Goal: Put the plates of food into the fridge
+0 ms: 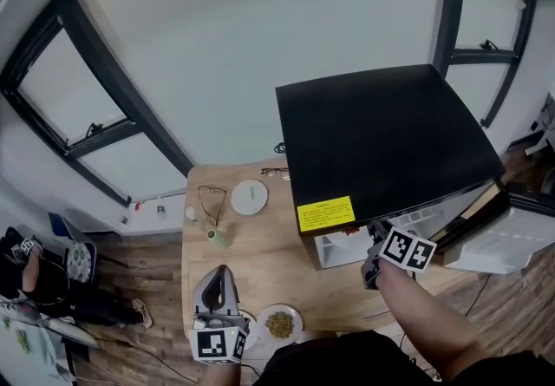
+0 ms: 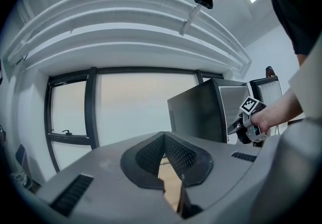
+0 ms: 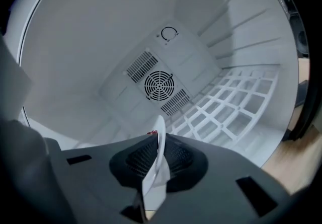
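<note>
In the head view my right gripper (image 1: 375, 244) reaches into the open front of the black fridge (image 1: 381, 133). It is shut on the rim of a white plate (image 3: 155, 177), seen edge-on in the right gripper view with a red bit of food at its top. Beyond the jaws lie the fridge's white back wall with a round fan grille (image 3: 159, 86) and a wire shelf (image 3: 226, 112). My left gripper (image 1: 223, 271) hovers by the table's near edge, its jaws together with nothing between them. A plate of brownish food (image 1: 279, 322) lies just right of it.
The fridge door (image 1: 507, 241) hangs open to the right. A second white plate (image 1: 250, 197), a pair of glasses (image 1: 212, 200) and a small green cup (image 1: 214, 238) rest on the wooden table (image 1: 260, 263). Large windows stand behind the table.
</note>
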The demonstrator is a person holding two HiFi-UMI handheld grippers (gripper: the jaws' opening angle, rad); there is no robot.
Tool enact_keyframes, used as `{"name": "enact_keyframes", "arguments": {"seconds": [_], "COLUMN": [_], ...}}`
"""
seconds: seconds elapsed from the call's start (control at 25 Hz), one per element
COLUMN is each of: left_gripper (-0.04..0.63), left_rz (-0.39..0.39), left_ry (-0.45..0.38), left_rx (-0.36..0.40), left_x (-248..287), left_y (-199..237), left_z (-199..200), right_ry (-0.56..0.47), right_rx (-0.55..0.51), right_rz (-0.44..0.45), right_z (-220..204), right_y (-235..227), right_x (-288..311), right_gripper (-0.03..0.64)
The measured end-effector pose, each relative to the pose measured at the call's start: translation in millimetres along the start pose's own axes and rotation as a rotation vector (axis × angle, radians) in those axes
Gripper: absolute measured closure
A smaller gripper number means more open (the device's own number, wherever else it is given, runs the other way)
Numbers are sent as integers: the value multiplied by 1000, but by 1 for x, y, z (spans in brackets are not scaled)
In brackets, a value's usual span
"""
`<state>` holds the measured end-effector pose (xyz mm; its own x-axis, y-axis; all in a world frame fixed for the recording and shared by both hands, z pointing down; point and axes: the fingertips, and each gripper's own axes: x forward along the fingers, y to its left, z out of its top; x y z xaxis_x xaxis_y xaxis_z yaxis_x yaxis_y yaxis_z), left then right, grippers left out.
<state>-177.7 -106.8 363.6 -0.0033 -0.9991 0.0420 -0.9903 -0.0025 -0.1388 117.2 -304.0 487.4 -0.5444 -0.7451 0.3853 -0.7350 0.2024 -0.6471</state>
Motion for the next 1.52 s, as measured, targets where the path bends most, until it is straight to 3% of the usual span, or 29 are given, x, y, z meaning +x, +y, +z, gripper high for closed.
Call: {"name": "enact_keyframes", "arguments": {"seconds": [0.32,0.56,0.76,1.04,1.24,1.52], "left_gripper": [592,592,592,592,592,592], "left_rz": [2,-3,-18,8,-38,-14], "left_ry": [5,98,70,8,22,-30], "left_rx": [16,15,12,-44,-8,-38], "left_x": [7,6,7,-4,-11,-37], "left_y": [8,5,-1,8,2,19], "left_z": [-1,-14,-16,-11,-14,-11], "right_ry": [39,72,-35,-138,-211,-202], "right_rx": [-240,-429,-614,-625,-624,-602], "right_rz": [-56,-170,-221,-151,-119,-19], "right_z": [14,13,33,37,33,-5], "right_y": [12,-1,3,25,41,61], "right_x": [25,28,13,-13,-38,-62], "right_gripper": [552,438,416,416,421,440]}}
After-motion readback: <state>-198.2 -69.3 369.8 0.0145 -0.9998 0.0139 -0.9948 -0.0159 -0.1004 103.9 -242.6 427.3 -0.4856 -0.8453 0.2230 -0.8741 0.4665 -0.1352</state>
